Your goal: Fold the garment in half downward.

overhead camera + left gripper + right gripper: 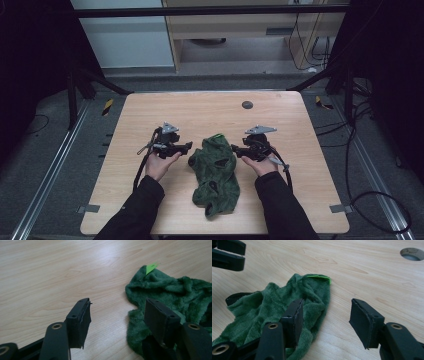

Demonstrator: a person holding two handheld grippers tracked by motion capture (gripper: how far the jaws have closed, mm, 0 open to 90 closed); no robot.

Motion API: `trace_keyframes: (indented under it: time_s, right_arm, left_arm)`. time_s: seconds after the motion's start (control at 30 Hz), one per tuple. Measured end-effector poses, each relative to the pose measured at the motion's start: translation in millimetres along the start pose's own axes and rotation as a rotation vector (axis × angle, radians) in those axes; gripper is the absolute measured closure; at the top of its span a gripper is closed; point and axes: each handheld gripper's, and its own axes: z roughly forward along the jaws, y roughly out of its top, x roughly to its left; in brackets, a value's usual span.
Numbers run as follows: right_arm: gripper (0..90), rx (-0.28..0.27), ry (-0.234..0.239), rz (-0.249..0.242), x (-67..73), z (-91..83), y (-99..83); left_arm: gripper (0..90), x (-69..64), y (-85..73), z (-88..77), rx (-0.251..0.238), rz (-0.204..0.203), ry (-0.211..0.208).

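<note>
Green fluffy cloth is lying crumpled in the middle of the wooden table. Left gripper and right gripper are sitting just beside it, one on each side, jaws apart and gripping nothing.

The high view looks forward and down on the light wooden table from afar; both gripper views sit low, close – 1 from each side – sharing the crumpled dark-green plush cloth.
</note>
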Motion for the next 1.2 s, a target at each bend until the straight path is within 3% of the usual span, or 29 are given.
trace_keyframes:
  time_s: [0.3, 0.83, 1.2]
  right_arm:
    - [45.8, 0.041, 0.013, 0.003, 2.8, 14.5, -3.4]
    - [49.7, 0.092, 0.038, 0.019, 4.3, 30.7, -8.6]
    - [54.2, 0.146, 0.039, 0.010, 5.0, 43.1, -15.5]
  left_arm:
    - [37.5, -11.4, -2.8, 21.3, 0.072, 0.046, -0.023]
    - [38.8, -12.8, -8.5, 40.4, 0.139, 0.038, -0.060]
    - [46.8, -15.8, -11.5, 47.1, 0.164, 0.033, -0.086]
